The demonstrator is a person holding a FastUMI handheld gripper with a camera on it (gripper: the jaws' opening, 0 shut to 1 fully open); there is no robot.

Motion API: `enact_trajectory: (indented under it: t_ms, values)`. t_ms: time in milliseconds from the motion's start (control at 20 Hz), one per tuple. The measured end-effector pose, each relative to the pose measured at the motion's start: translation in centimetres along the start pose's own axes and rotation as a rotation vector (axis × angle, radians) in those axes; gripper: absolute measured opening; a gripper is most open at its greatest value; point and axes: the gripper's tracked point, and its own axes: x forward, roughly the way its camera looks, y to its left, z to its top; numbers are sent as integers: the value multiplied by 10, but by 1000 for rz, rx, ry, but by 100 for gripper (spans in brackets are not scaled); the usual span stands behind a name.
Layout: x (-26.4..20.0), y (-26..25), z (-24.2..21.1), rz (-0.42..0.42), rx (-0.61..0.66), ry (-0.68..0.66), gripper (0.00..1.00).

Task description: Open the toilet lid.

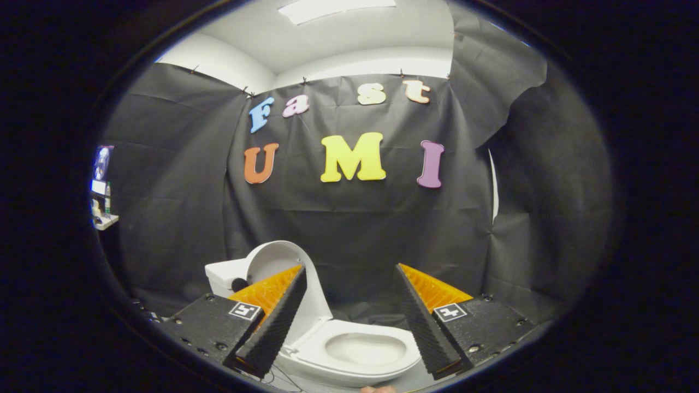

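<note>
At the far left, past the booth cloth: a lit gap with one small shelf (105, 220) holding a few items too small to tell.
Tank: one white tank (223, 275), behind the left finger, against the black cloth wall (355, 229).
Toilet lid: one lid (284, 267), raised and standing upright, its inner face turned toward the bowl; its lower part is hidden behind the left finger.
Left finger: one, its ridged pad (276, 322) lying across the lid's base in this view; whether it touches the lid cannot be told.
Toilet: one white toilet (349, 357), seat down and bowl uncovered, seen between and just beyond the two fingers.
Gripper (349, 314): fingers spread wide, nothing held between them, both tips apart from the seat rim.
Right finger: one, its pad (423, 322) overlapping the right edge of the seat in view.
Marker tags: two, one on each finger mount.
</note>
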Motion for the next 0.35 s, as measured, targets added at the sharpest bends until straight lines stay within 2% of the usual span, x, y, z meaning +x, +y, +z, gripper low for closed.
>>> enact_trajectory:
  t_ms: [350]
  values:
    - [-18, -35, 3, -42, 32, -9, 100]
